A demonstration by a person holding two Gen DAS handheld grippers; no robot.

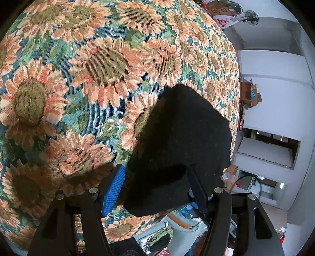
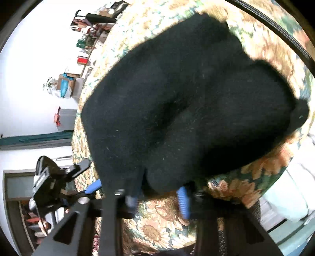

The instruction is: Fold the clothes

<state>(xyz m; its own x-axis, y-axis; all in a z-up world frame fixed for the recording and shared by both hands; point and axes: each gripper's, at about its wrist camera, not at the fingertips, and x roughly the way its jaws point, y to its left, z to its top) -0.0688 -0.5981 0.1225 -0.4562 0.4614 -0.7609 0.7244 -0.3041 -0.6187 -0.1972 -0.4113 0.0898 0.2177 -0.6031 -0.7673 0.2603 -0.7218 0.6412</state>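
Observation:
A black garment (image 1: 183, 134) is bunched between the fingers of my left gripper (image 1: 155, 169), and it casts a shadow on the sunflower-patterned tablecloth (image 1: 106, 67) below. The fold fills the gap from the blue left pad (image 1: 114, 189) to the dark right finger. In the right wrist view the black garment (image 2: 187, 102) spreads over the tablecloth (image 2: 163, 226) near the table's edge. My right gripper (image 2: 158, 194) is blurred, and its blue pads (image 2: 183, 200) pinch a lobe of the hem. The left gripper (image 2: 51, 181) shows at the lower left, with a person's fingers under it.
The table edge curves down the right in the left wrist view. Beyond it are white walls, cardboard boxes (image 1: 250, 94) and a fan (image 1: 251, 17). A heap of clothes (image 1: 159, 238) lies on the floor below. A black cable (image 2: 275, 25) crosses the top right.

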